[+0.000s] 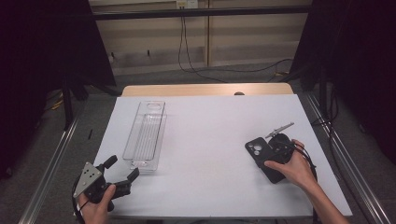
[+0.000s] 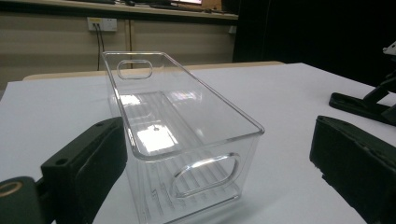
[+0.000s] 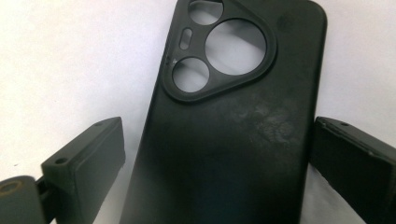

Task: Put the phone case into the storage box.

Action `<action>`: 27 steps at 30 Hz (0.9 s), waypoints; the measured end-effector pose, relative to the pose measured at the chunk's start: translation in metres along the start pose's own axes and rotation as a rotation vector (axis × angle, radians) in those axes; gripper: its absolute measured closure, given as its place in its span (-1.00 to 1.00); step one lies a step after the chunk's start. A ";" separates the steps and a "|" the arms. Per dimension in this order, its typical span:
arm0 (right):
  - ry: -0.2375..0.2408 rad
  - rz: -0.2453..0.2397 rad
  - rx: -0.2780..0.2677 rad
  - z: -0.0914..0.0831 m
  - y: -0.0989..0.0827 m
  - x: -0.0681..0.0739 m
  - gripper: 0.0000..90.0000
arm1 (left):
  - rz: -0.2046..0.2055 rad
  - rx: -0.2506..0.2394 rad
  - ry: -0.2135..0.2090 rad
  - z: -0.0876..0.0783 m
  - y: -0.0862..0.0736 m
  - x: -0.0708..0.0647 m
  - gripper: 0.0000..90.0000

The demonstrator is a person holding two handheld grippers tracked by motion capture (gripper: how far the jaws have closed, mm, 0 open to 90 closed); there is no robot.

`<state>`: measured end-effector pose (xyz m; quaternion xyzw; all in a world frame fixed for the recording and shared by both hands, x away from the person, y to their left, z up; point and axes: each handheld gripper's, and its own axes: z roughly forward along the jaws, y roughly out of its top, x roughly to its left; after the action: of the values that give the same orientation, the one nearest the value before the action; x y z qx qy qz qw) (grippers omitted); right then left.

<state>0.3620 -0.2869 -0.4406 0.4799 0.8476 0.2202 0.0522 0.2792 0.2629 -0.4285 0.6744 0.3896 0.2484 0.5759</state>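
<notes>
A black phone case (image 1: 255, 148) lies flat on the white table top (image 1: 210, 130) at the right, camera cut-outs pointing away from me. My right gripper (image 1: 274, 161) stands over it, pointing down. In the right gripper view the phone case (image 3: 233, 140) lies between the jaws of the right gripper (image 3: 217, 154), and a gap shows at the left jaw, so the gripper is open. A clear plastic bin (image 1: 131, 135) stands empty at the left. My left gripper (image 1: 123, 168) rests open just in front of the bin's near end (image 2: 210, 184), nothing between its fingers (image 2: 88, 158).
Metal rails run along both sides of the table (image 1: 51, 163). Cables hang on the back wall (image 1: 184, 46). Black curtains close in the left and right. The other gripper (image 2: 369, 105) lies far off at the right of the left gripper view.
</notes>
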 end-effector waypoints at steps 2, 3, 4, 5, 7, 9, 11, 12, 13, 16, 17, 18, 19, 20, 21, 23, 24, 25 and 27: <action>-0.012 -0.006 0.012 0.002 0.001 0.002 -1.00 | -0.002 -0.001 0.000 0.000 0.000 0.000 -0.91; -0.019 -0.005 0.018 0.002 0.001 0.003 -1.00 | -0.002 -0.001 0.000 0.000 0.000 0.000 -0.91; -0.024 -0.010 0.020 0.003 0.002 0.004 -1.00 | 0.002 0.001 -0.001 0.000 0.000 0.000 -0.91; -0.028 -0.013 0.023 0.003 0.002 0.004 -1.00 | 0.001 0.000 -0.001 0.000 0.000 0.000 -0.91; -0.035 -0.017 0.020 0.004 0.001 0.005 -1.00 | -0.001 0.001 0.001 -0.001 0.000 0.000 -0.91; -0.040 -0.025 0.021 0.004 0.001 0.005 -1.00 | 0.002 0.004 -0.002 0.000 0.000 0.000 -0.91; -0.062 -0.041 0.033 0.005 0.002 0.008 -1.00 | -0.002 -0.001 -0.002 0.000 0.000 0.000 -0.91; -0.071 -0.049 0.038 0.006 0.002 0.009 -1.00 | -0.002 -0.002 -0.003 0.000 0.000 -0.001 -0.91; -0.075 -0.047 0.038 0.006 0.002 0.010 -1.00 | -0.002 -0.003 -0.003 0.000 0.000 -0.001 -0.91; -0.073 -0.047 0.037 0.006 0.002 0.009 -1.00 | -0.002 0.000 -0.004 0.000 0.000 0.000 -0.91; -0.075 -0.050 0.036 0.007 0.001 0.009 -1.00 | -0.002 -0.001 -0.003 0.000 0.000 -0.001 -0.91; -0.076 -0.050 0.037 0.007 0.001 0.009 -1.00 | -0.002 -0.002 -0.004 0.000 0.000 -0.001 -0.91; -0.077 -0.045 0.041 0.007 0.002 0.010 -1.00 | -0.002 -0.002 -0.003 0.000 0.000 -0.001 -0.91; -0.077 -0.046 0.042 0.007 0.002 0.010 -1.00 | 0.002 -0.001 -0.004 0.000 0.000 0.000 -0.91; -0.079 -0.052 0.043 0.007 0.002 0.010 -1.00 | 0.002 -0.002 -0.005 0.000 0.000 0.000 -0.91; -0.078 -0.052 0.041 0.007 0.002 0.010 -1.00 | 0.003 -0.001 -0.003 -0.001 0.000 0.000 -0.91; -0.080 -0.055 0.040 0.007 0.001 0.010 -1.00 | 0.000 -0.003 -0.004 0.000 0.000 0.000 -0.91; -0.079 -0.055 0.038 0.007 0.001 0.010 -1.00 | -0.004 -0.003 -0.002 0.000 0.000 0.000 -0.91; -0.082 -0.055 0.042 0.007 0.002 0.010 -1.00 | 0.001 0.001 -0.003 0.000 0.000 0.000 -0.91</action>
<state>0.3601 -0.2752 -0.4448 0.4659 0.8622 0.1809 0.0827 0.2789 0.2630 -0.4284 0.6754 0.3883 0.2476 0.5760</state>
